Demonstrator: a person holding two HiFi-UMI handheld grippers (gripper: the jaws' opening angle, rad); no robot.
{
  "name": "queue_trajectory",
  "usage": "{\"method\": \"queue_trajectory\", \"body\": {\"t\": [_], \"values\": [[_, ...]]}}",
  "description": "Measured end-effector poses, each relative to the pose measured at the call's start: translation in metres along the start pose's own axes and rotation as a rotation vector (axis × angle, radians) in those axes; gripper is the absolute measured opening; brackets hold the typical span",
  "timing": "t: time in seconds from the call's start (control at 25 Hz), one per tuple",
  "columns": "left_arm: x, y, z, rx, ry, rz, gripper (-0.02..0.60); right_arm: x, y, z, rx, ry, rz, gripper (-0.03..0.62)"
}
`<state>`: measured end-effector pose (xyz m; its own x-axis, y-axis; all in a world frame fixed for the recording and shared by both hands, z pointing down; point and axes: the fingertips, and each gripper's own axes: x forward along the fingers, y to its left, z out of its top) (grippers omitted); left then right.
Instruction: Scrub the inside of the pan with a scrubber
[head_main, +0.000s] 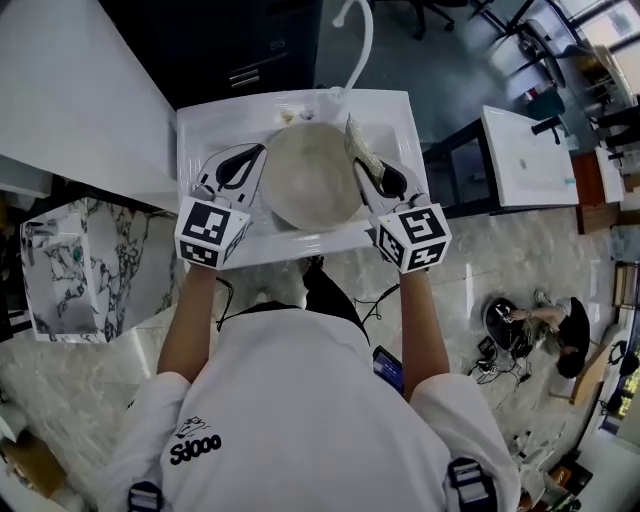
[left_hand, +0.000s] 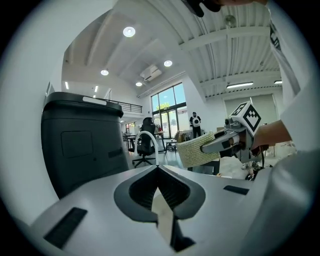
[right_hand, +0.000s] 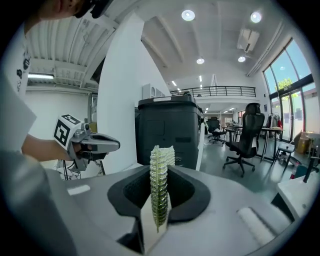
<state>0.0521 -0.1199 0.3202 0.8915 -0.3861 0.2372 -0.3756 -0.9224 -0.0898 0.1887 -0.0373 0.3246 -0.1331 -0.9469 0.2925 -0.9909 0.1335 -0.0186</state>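
Note:
A round pale pan (head_main: 308, 190) lies in the white sink (head_main: 210, 125) under both grippers. My right gripper (head_main: 371, 168) is shut on a flat woven scrubber (head_main: 358, 145), held on edge over the pan's right rim. In the right gripper view the scrubber (right_hand: 160, 185) stands upright between the closed jaws of that gripper (right_hand: 159, 172). My left gripper (head_main: 255, 152) hovers over the pan's left rim. Its jaws (left_hand: 157, 172) meet at the tips with nothing visible between them. The left gripper view also catches the scrubber (left_hand: 196, 151) held by the right gripper (left_hand: 220, 142); the pan is out of both gripper views.
A white curved faucet (head_main: 362, 40) rises behind the sink. A dark cabinet (head_main: 240, 45) stands beyond it, and a white counter (head_main: 70, 90) lies to the left. A marble-patterned box (head_main: 70, 265) sits at the lower left. A person (head_main: 560, 325) sits on the floor at the right.

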Motion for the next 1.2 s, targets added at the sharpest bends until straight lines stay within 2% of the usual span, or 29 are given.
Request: {"method": "queue_trajectory", "body": {"t": [0.6, 1.2], "values": [[0.017, 0.033, -0.062, -0.103, 0.143, 0.189, 0.005, 0.104, -0.011, -0.06, -0.016, 0.151, 0.212, 0.077], [0.03, 0.041, -0.098, -0.18, 0.215, 0.294, 0.005, 0.168, -0.022, -0.134, 0.051, 0.304, 0.28, 0.077]]}}
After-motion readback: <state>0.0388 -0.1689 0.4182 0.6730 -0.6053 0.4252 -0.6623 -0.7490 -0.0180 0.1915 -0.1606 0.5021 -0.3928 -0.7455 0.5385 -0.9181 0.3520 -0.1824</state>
